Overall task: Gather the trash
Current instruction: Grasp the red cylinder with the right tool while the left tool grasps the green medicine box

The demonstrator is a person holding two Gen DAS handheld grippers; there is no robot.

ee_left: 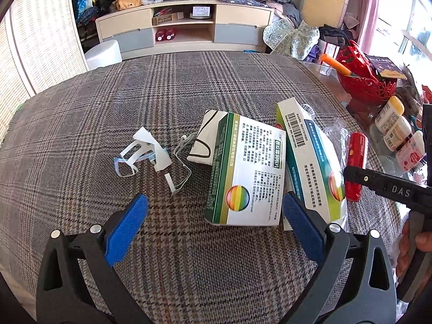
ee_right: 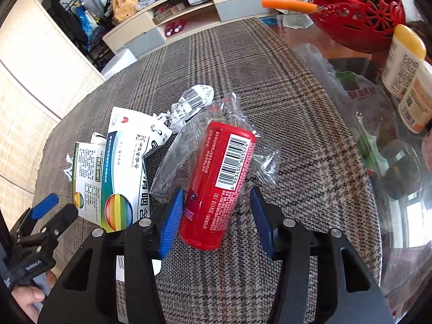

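Note:
On the plaid tablecloth [ee_left: 189, 86] lie two green-and-white medicine boxes [ee_left: 245, 170] [ee_left: 310, 159], torn white plastic scraps [ee_left: 151, 151], a white pouch [ee_left: 202, 140] and a red tube [ee_left: 356, 167]. My left gripper [ee_left: 216, 216] is open, just short of the nearer box, its right finger [ee_left: 302, 226] between the two boxes. In the right wrist view the red tube [ee_right: 218, 181] lies on clear wrap [ee_right: 175, 156]. My right gripper [ee_right: 216, 221] is open with the tube's near end between its fingers. The boxes [ee_right: 113, 178] lie to its left, beside a crumpled barcode wrapper [ee_right: 191, 102].
A red basket [ee_right: 359, 19] holding an orange-handled knife [ee_right: 289, 4], lotion bottles [ee_right: 405, 59] and a clear printed bag [ee_right: 359, 102] stand on the glass tabletop at right. A TV cabinet [ee_left: 183, 27] and white stool [ee_left: 104, 54] are beyond the table.

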